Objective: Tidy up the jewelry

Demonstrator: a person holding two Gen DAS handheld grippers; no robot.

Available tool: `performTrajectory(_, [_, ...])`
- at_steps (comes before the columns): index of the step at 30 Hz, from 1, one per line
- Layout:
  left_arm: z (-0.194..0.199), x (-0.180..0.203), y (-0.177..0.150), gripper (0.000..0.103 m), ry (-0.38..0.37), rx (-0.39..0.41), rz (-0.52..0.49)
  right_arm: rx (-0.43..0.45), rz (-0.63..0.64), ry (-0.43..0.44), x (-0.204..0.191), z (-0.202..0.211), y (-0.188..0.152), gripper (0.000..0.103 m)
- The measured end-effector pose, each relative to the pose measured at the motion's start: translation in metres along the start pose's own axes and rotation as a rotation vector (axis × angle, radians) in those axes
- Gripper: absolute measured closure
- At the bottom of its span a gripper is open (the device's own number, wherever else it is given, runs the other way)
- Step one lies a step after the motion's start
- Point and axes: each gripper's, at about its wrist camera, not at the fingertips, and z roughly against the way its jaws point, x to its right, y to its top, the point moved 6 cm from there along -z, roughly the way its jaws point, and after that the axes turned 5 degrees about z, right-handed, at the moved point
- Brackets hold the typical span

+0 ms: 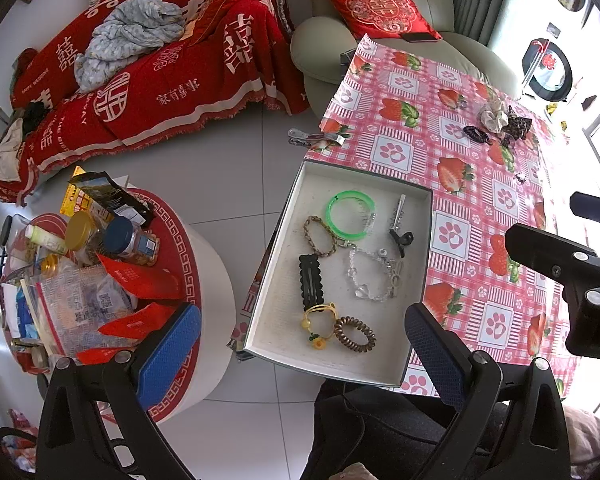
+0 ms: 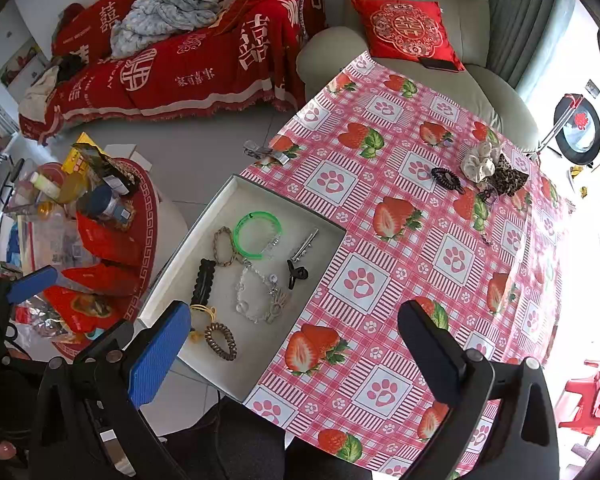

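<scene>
Hovering above the tray (image 1: 284, 236), left tongs (image 1: 300, 352) and right tongs (image 2: 296, 352) gape wide, empty.

The left gripper (image 1: 304, 356) sits low in its frame, fingers wide apart and holding nothing. The right gripper (image 2: 296, 356) does the same.

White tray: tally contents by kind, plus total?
In the shallow white tray:
Bracelets/bangles: 3 (green plastic bangle, brown braided loop, clear bead bracelet)
Hair clips: 3
Hair ties: 2
Total: 8
</scene>
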Motion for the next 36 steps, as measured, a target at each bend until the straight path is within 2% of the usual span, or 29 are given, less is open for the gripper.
performTrajectory(36, [-0.002, -0.0031, -0.0019, 0.0, 0.008, -0.002, -0.003, -0.004, 0.0, 0.002, -0.0003, -0.0015, 0.0002, 0.0])
